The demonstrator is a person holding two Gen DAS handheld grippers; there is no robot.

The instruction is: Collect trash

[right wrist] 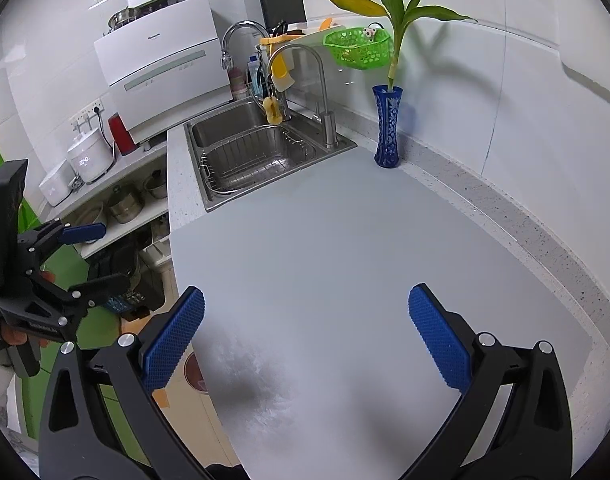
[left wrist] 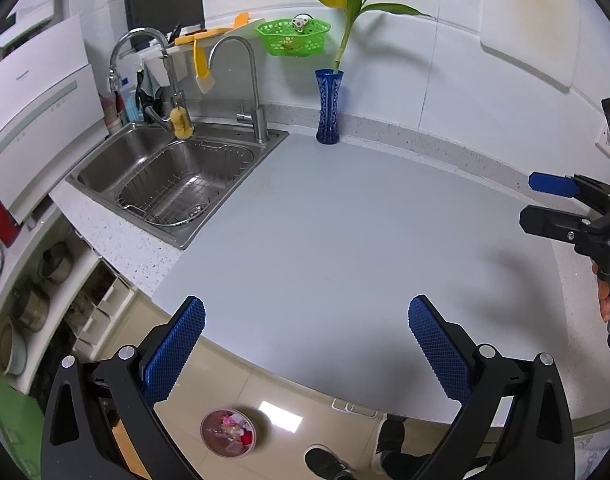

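Observation:
A round trash bin (left wrist: 229, 433) stands on the floor below the counter's front edge, with pink and red scraps inside; its rim also shows in the right wrist view (right wrist: 193, 372). My left gripper (left wrist: 305, 344) is open and empty, above the front edge of the grey counter (left wrist: 325, 220). My right gripper (right wrist: 305, 344) is open and empty over the counter (right wrist: 325, 240). The right gripper also shows at the right edge of the left wrist view (left wrist: 545, 204), and the left gripper at the left of the right wrist view (right wrist: 101, 256). No loose trash shows on the counter.
A steel sink (left wrist: 177, 184) with a wire basket and two taps sits at the counter's left. A blue vase (left wrist: 329, 108) with a plant stands by the wall, a green basket (left wrist: 293, 36) hangs above. Shelves with pots (right wrist: 125, 204) are at left. A shoe (left wrist: 325, 464) is on the floor.

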